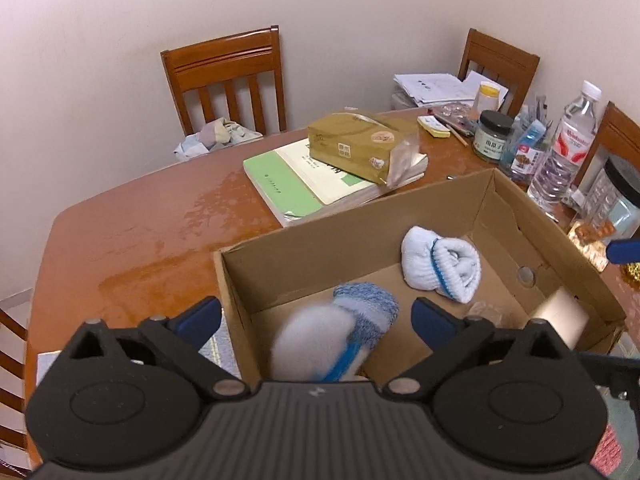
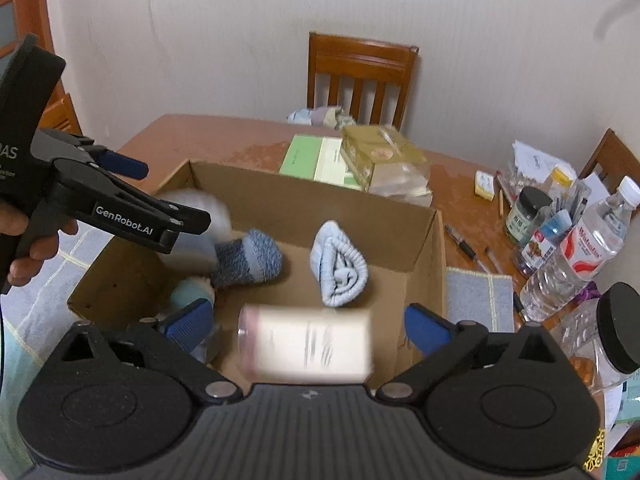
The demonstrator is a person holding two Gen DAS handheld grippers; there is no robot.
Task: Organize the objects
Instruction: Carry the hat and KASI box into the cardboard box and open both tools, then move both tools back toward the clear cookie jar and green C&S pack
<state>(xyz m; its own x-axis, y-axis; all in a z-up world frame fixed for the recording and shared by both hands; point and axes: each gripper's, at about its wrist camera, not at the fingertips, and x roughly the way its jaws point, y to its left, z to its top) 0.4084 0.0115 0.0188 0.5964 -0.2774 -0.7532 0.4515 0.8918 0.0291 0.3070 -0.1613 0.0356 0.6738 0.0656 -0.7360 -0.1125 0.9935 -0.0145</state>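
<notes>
Both my left gripper and right gripper have fingers spread; the blurred sock roll at lower centre looks soft and light, so I'd pinch mid-bundle.

Brown cardboard box, white sock roll with blue stripe, blue-grey marled sock, green book

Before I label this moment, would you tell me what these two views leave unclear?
- Left wrist view: the blue-and-white sock bundle in the cardboard box is motion-blurred; its near end is hidden behind the left gripper.
- Right wrist view: the labelled cylinder between the open right gripper's jaws is blurred; print unreadable.
</notes>
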